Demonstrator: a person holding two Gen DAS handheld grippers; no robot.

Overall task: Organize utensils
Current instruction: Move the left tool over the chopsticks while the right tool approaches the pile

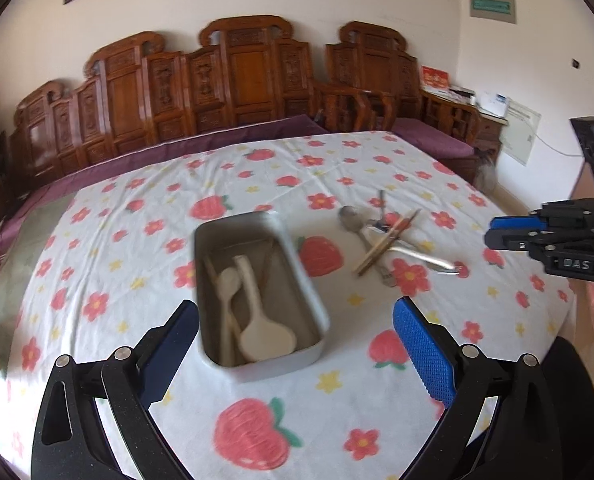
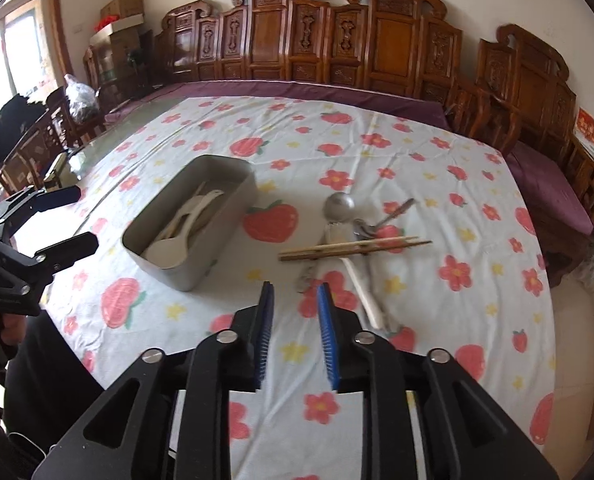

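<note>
Grey tray [image 2: 233, 184] sits centre-left of right-wrist frame w/ pale spoons [image 2: 185, 220] already inside. Loose pile centre-right: chopsticks [image 2: 353, 248] lying across a metal spoon [image 2: 339, 204] + other cutlery, hard to tell apart. Next step, prob: lift chopsticks first, since they lie on top; grip mid-length, both sticks together, so neither rolls off. Right gripper [image 2: 295, 292] at bottom centre: jaws partly apart, narrow gap, nothing in it, above cloth short of pile. Left gripper [image 1: 295, 312] spread wide, empty, framing tray's near end, not touching.
</note>
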